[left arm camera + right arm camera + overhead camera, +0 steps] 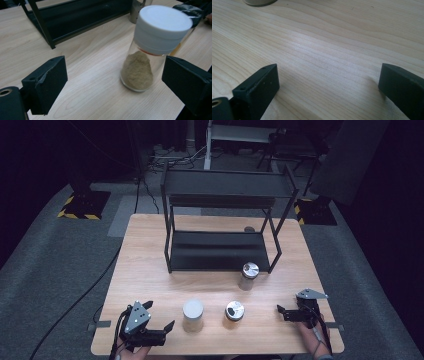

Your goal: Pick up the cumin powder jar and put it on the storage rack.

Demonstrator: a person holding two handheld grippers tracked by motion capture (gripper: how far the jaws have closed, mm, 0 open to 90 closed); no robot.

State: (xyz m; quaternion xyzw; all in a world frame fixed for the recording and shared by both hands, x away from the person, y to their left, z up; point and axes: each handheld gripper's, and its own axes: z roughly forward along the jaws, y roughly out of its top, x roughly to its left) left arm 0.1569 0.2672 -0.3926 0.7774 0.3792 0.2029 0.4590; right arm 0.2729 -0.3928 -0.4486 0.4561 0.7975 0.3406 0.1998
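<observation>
A glass jar with a white lid (192, 315) stands near the table's front edge, and tan powder shows inside the jar (147, 50). My left gripper (159, 315) sits just left of it, open, jaws pointing toward the jar. In the left gripper view the gripper (115, 67) has the jar ahead of it, close to the right jaw and not touched. My right gripper (283, 313) rests at the front right, open. In the right gripper view the gripper (328, 72) has only bare wood between its jaws.
A black two-tier rack (220, 252) stands at the middle back of the wooden table (150, 270). A silver-lidded jar (234, 310) is right of the white-lidded one, and another silver-lidded jar (249, 275) stands by the rack's front right leg.
</observation>
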